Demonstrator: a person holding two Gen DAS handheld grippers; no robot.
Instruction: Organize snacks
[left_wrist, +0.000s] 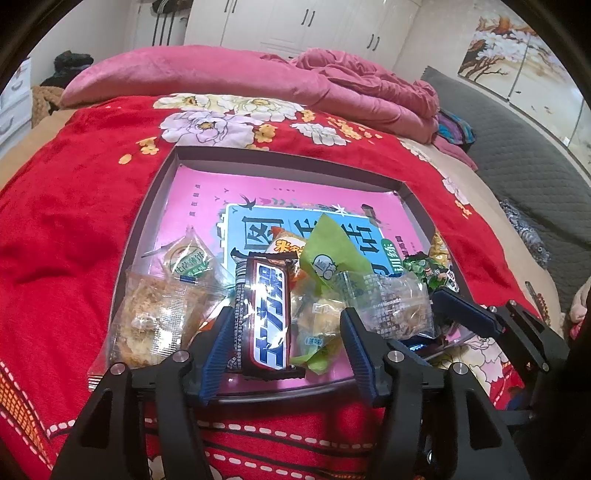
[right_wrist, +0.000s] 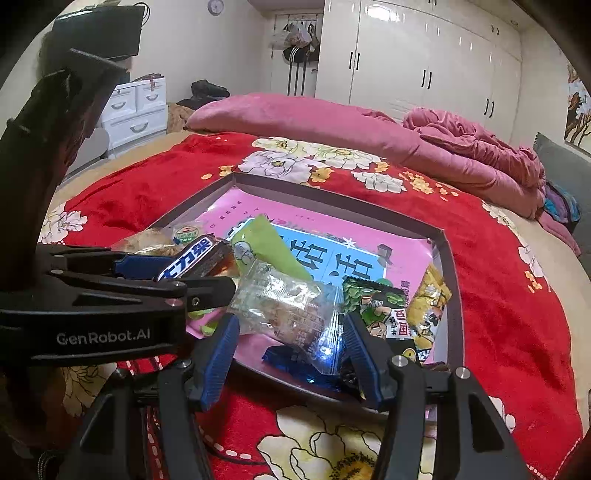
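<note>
A shallow grey box (left_wrist: 147, 221) with a pink book as its floor lies on the bed and holds several snacks. My left gripper (left_wrist: 286, 325) is open, its jaws astride a dark chocolate bar (left_wrist: 264, 314) at the box's near edge. Clear pastry packs (left_wrist: 155, 317) and a green packet (left_wrist: 332, 254) lie beside it. My right gripper (right_wrist: 291, 332) is open around a clear biscuit pack (right_wrist: 291, 310) in the same box (right_wrist: 452, 288), above a blue wrapper (right_wrist: 295, 358). The left gripper (right_wrist: 177, 273) shows there at the left, by the chocolate bar (right_wrist: 192, 258).
A red floral blanket (left_wrist: 74, 221) covers the bed. A pink pillow (left_wrist: 184, 77) and crumpled pink quilt (left_wrist: 369, 92) lie behind the box. A green cartoon packet (right_wrist: 376, 310) and yellow packet (right_wrist: 432, 302) sit at the box's right side. White wardrobes (right_wrist: 424, 66) stand behind.
</note>
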